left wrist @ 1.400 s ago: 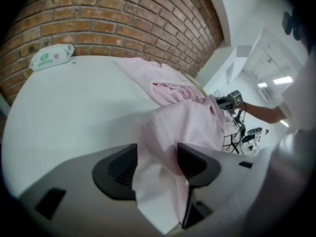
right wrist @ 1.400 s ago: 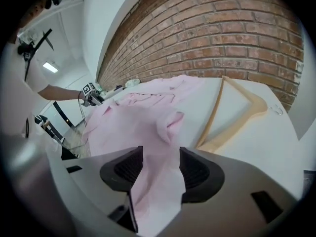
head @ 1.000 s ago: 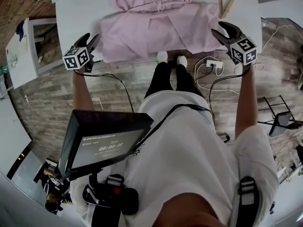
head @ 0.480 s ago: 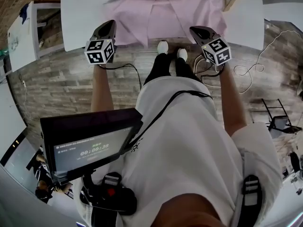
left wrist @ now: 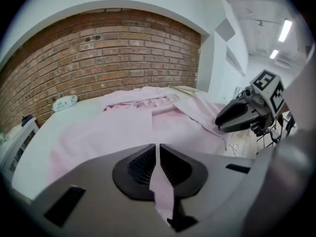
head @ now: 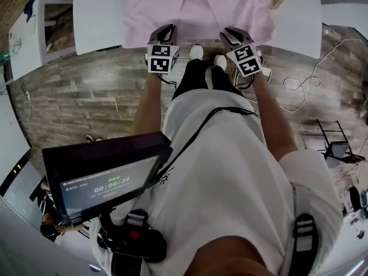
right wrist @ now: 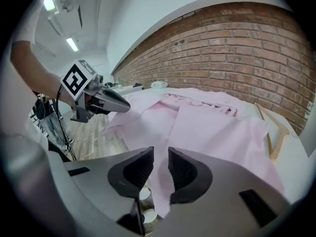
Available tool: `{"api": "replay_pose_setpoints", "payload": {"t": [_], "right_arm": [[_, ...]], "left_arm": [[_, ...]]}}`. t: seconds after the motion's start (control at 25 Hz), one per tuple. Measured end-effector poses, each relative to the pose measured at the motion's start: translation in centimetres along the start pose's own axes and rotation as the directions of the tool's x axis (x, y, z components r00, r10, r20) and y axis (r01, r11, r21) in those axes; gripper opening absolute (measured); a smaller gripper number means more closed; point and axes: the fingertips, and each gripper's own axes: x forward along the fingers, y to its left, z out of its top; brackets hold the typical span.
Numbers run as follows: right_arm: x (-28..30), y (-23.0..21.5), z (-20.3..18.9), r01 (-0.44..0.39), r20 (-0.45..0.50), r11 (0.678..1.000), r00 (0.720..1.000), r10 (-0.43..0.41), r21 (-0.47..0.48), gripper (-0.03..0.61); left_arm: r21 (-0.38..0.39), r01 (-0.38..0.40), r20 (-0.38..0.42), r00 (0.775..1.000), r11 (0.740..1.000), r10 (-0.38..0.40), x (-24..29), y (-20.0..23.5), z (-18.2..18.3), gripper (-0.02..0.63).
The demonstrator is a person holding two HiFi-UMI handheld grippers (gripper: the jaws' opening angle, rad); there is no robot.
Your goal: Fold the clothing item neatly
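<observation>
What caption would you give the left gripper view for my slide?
Left gripper shut on the edge of a pink garment spread on a white table before a brick wall.

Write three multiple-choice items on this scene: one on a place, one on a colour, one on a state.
1. The garment lies:
A) on the floor
B) on the table
C) over a chair

2. Its colour is:
A) blue
B) pink
C) green

3. The left gripper is:
A) wide open and empty
B) shut on a cable
C) shut on the garment

Answers:
1. B, the head view shows it spread on the white top.
2. B, it is pink in every view.
3. C, a pink strip is pinched between its closed jaws.
</observation>
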Motion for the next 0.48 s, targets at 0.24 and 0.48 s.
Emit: {"api": "replay_pose_setpoints", "payload": {"t": [0.24, 0.48], "right_arm": [[4.2, 0.0, 1.1, 0.071, -0.095, 0.997, 0.993, -0.074, -0.039, 0.106], [2.9, -1.4, 0.2, 0.15, -0.11, 0.989, 0.983, -0.148, 0.007, 0.012]], "left_arm": [[-0.009, 0.072, -0.091, 0.993, 0.997, -0.072, 3.7, -0.1, -1.3, 0.027], [-0.028, 0.109, -0.089, 0.99, 0.994, -0.111, 3.6, -2.5, -1.4, 0.027]]}}
